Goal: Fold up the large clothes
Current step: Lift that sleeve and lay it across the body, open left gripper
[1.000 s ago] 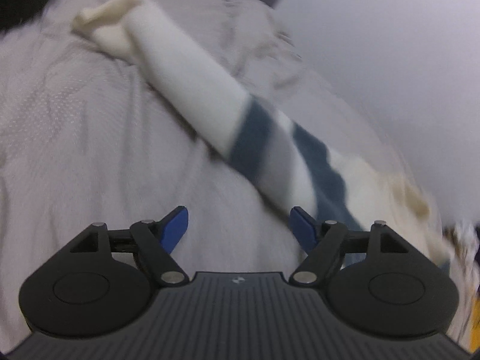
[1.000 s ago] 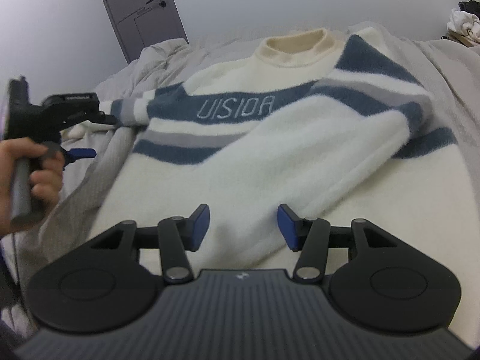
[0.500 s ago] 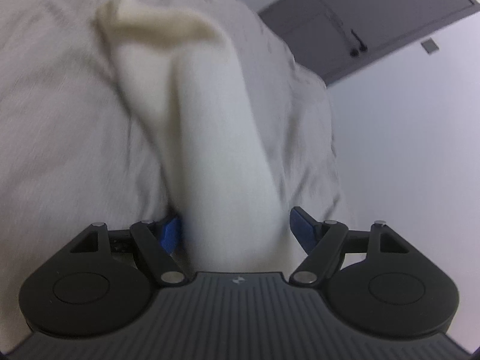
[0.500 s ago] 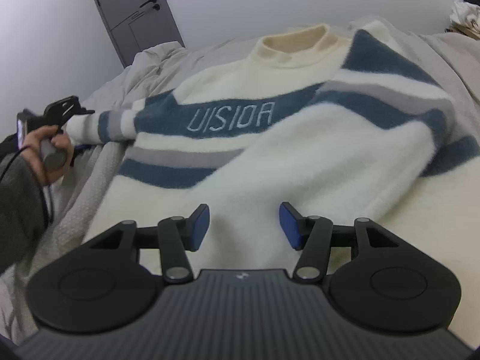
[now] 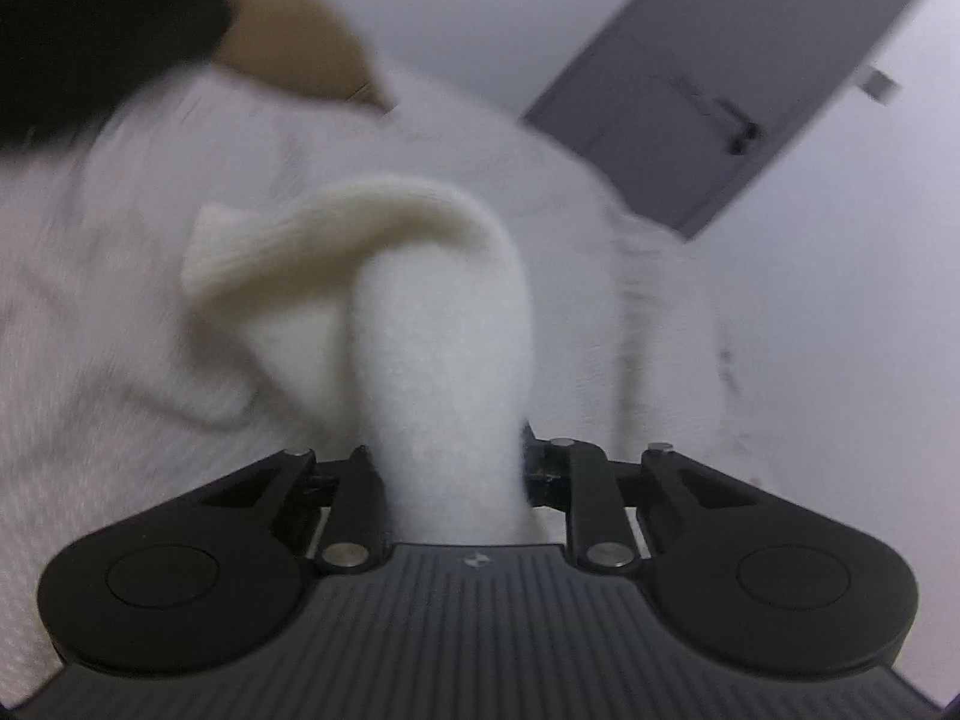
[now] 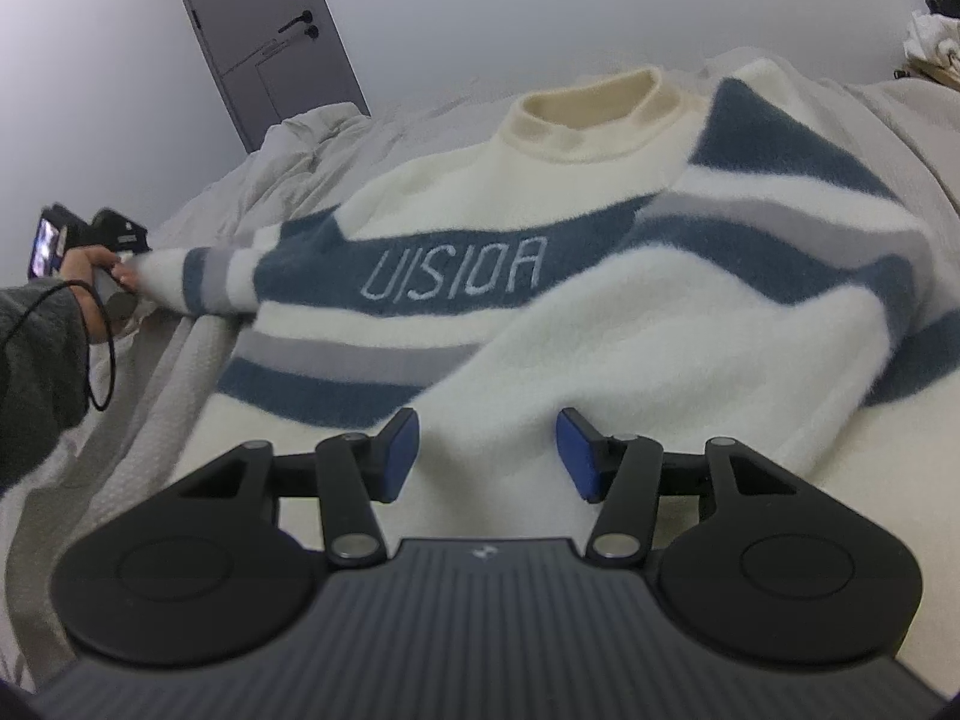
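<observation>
I see the bed [image 6: 198,396] first, covered in a pale grey textured quilt, with a grey door [image 6: 264,36] in the wall behind it. Spread flat across the bed lies the sweater [image 6: 600,324] — cream and fluffy, with blue and grey bands and the letters "UISIOA" across the chest, its collar toward the far wall. Its right sleeve [image 6: 690,324] is folded in across the front of the body. The left sleeve [image 6: 198,282] stretches out sideways toward the left edge of my right wrist view, where a hand [image 6: 90,270] in a dark grey sleeve holds my left claw [image 5: 453,468].

That left claw has just been closing, and now it grips the cream left sleeve near its cuff [image 5: 336,234]; the fabric fills the gap between the fingers and the cuff end flops forward beyond them. The picture there is blurred.

My right claw [image 6: 486,450] hovers over the lower part of the sweater — its blue pads stand apart with nothing pinched between them.
</observation>
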Available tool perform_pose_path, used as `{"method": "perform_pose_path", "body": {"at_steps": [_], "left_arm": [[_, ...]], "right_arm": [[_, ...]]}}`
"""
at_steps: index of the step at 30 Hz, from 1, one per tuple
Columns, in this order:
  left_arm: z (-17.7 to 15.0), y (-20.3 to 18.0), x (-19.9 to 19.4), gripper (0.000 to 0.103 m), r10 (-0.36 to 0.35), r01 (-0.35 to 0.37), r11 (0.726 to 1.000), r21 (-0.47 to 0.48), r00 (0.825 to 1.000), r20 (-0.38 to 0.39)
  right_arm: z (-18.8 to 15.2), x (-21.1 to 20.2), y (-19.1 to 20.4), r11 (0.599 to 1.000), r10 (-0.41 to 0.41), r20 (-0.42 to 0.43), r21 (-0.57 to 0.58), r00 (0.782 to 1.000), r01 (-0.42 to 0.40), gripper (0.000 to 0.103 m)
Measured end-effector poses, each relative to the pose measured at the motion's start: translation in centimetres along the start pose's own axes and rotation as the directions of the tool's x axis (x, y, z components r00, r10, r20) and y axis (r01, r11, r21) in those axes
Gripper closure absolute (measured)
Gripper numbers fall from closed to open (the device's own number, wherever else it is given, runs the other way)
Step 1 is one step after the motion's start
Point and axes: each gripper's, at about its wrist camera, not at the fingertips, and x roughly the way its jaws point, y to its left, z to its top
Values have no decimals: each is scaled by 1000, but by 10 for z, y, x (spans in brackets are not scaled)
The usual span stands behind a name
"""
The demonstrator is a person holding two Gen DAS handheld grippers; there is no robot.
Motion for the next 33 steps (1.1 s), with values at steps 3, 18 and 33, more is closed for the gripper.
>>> {"method": "perform_pose_path", "body": {"at_steps": [3, 18, 33], "left_arm": [[10, -37, -30, 80, -82, 76, 986, 146, 996, 36], [-56, -207, -259, 80, -462, 430, 660, 617, 879, -118], [-326, -217, -362, 80, -445, 591, 349, 727, 788, -427]], "right_arm": [[0, -4, -2, 1000, 9, 20, 2, 1000, -10, 49], [7, -82, -29, 996, -4, 198, 85, 980, -13, 49], [-5, -150, -95, 951, -67, 281, 308, 957, -23, 47]]}}
